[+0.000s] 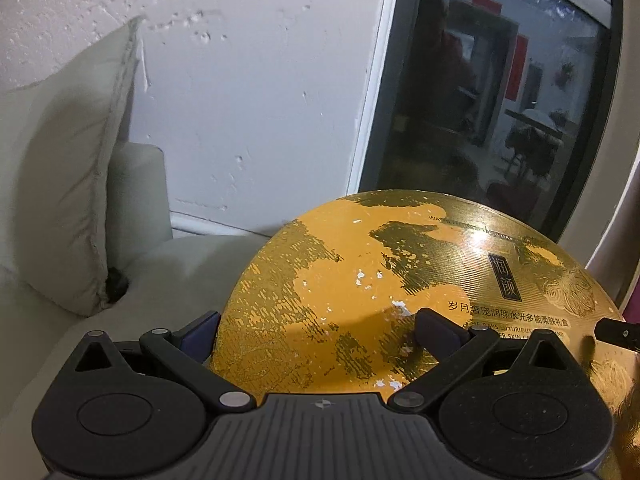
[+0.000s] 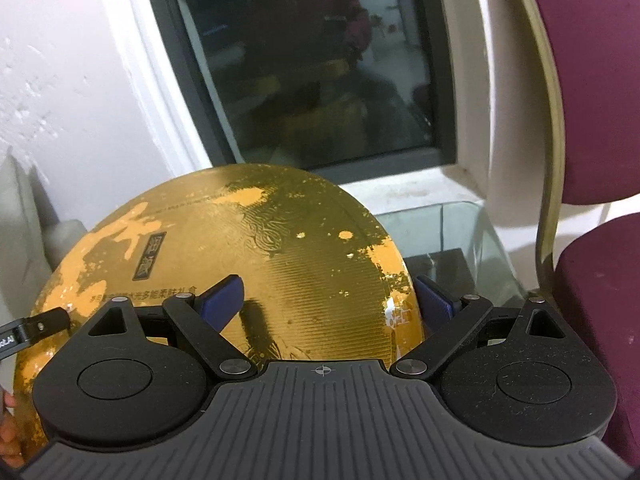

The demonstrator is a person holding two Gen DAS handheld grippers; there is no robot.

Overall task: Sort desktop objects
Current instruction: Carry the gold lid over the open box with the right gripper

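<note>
Up close, round gold box lid (image 1: pixel 400 288) tilted face-up, left gripper (image 1: pixel 320 336) and right gripper (image 2: pixel 328 300) seemingly pinching opposite rims

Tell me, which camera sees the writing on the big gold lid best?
The left wrist view: the gold lid shows its printed lines sharp and bright. In the right wrist view the lid sits darker, its lettering blurry.

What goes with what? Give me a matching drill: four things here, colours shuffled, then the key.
Things:
1. round box
2. chair
3. pillow
4. finger pads

Colours:
A. dark blue
B. pale grey-green
C. gold and orange
D. maroon

Pairs: 1-C, 2-D, 3-B, 4-A
</note>
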